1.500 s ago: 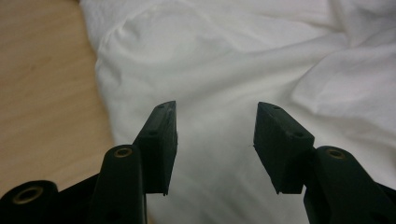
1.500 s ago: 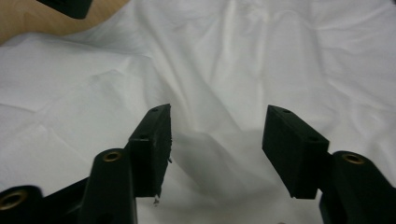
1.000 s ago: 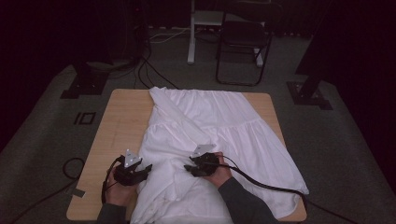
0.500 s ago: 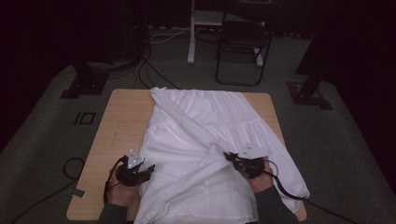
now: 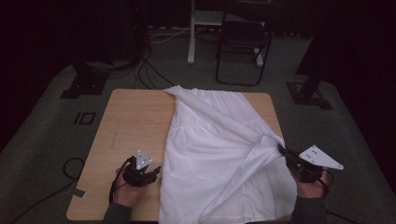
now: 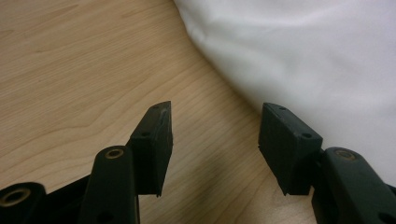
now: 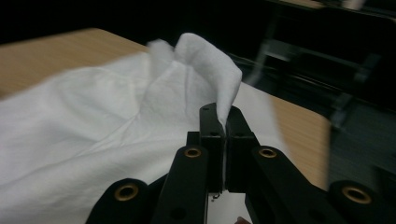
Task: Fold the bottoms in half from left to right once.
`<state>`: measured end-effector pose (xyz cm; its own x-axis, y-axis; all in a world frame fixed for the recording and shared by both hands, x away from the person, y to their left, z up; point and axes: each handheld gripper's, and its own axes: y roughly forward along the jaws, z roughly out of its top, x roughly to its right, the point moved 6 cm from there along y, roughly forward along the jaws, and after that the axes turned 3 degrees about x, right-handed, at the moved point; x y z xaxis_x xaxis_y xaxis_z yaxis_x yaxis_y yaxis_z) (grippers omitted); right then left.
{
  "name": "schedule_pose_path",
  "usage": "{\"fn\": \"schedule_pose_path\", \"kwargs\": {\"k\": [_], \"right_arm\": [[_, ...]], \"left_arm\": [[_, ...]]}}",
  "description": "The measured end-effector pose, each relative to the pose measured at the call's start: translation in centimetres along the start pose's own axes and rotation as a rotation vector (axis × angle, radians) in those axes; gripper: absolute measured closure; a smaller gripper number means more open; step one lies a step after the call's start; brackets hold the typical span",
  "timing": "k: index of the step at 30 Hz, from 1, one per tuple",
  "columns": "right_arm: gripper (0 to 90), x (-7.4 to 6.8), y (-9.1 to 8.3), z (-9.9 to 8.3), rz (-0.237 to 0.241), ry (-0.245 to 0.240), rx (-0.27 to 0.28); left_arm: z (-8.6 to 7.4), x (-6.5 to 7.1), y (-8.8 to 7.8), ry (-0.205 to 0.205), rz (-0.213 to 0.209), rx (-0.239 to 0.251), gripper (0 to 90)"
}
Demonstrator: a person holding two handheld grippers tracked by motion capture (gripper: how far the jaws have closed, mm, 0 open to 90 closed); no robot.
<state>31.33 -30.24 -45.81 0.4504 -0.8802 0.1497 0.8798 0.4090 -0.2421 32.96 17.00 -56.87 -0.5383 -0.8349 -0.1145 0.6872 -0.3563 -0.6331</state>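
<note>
While the white garment (image 5: 219,154) lay spread on the desk (image 5: 135,126), the right gripper (image 5: 286,154) had its fingers clamped on a fold, pulling it taut outward, apparently to spread it. The left gripper (image 5: 156,171) rested beside the hem, fingers apart and empty.

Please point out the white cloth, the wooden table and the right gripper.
white cloth (image 5: 219,154), high view, on its flat middle.
wooden table (image 5: 135,121), high view, on its bare left part.
right gripper (image 7: 223,122), right gripper view, between its jaws' tips.
</note>
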Motion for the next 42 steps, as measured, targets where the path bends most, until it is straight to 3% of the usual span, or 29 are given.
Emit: {"fn": "schedule_pose_path", "kwargs": {"k": [2,4,9,15,21,27,29,30,31,32,34,38,42], "right_arm": [[88.4,1.8,-0.3,-2.0,-0.055,0.015,-0.052],[88.3,2.8,0.1,-4.4,-0.067,0.042,-0.109],[88.2,3.3,1.5,-9.5,-0.062,0.088,-0.219],[87.8,2.7,2.7,-12.1,-0.054,0.082,-0.284],[87.1,2.3,3.6,-13.7,-0.038,0.075,-0.339],[86.5,2.3,4.2,-14.6,-0.024,0.089,-0.37],[86.2,2.2,4.3,-14.8,-0.02,0.087,-0.378],[86.2,2.2,4.3,-14.8,-0.02,0.087,-0.378],[86.2,2.2,4.4,-14.9,-0.02,0.087,-0.381],[86.1,2.2,4.4,-14.9,-0.019,0.087,-0.383],[86.1,2.2,4.4,-14.9,-0.017,0.089,-0.381],[86.1,2.0,4.4,-14.9,-0.014,0.093,-0.383],[86.1,1.1,4.6,-14.7,0.019,0.098,-0.379]], "left_arm": [[0.1,0.3,0.3,-0.003,-0.005,-0.003,43.7],[0.2,0.8,0.7,0.003,-0.014,-0.006,41.8],[0.7,2.5,2.4,0.0,-0.056,-0.024,36.5],[1.4,4.6,4.1,0.008,-0.076,-0.04,34.0],[1.5,5.6,5.2,0.016,-0.087,-0.063,35.0],[1.5,5.7,5.4,-0.024,-0.141,-0.065,44.9],[1.5,5.8,5.3,-0.013,-0.169,-0.057,55.8],[1.5,5.8,5.3,-0.013,-0.169,-0.057,67.7],[1.6,6.1,5.2,0.021,-0.154,-0.048,67.7],[1.6,6.0,5.2,0.045,-0.13,-0.054,79.6],[1.6,5.9,5.0,0.07,-0.099,-0.056,87.2],[1.2,4.3,4.7,0.065,-0.052,-0.075,88.8],[0.8,1.1,4.1,0.02,0.045,-0.087,89.1]]}}
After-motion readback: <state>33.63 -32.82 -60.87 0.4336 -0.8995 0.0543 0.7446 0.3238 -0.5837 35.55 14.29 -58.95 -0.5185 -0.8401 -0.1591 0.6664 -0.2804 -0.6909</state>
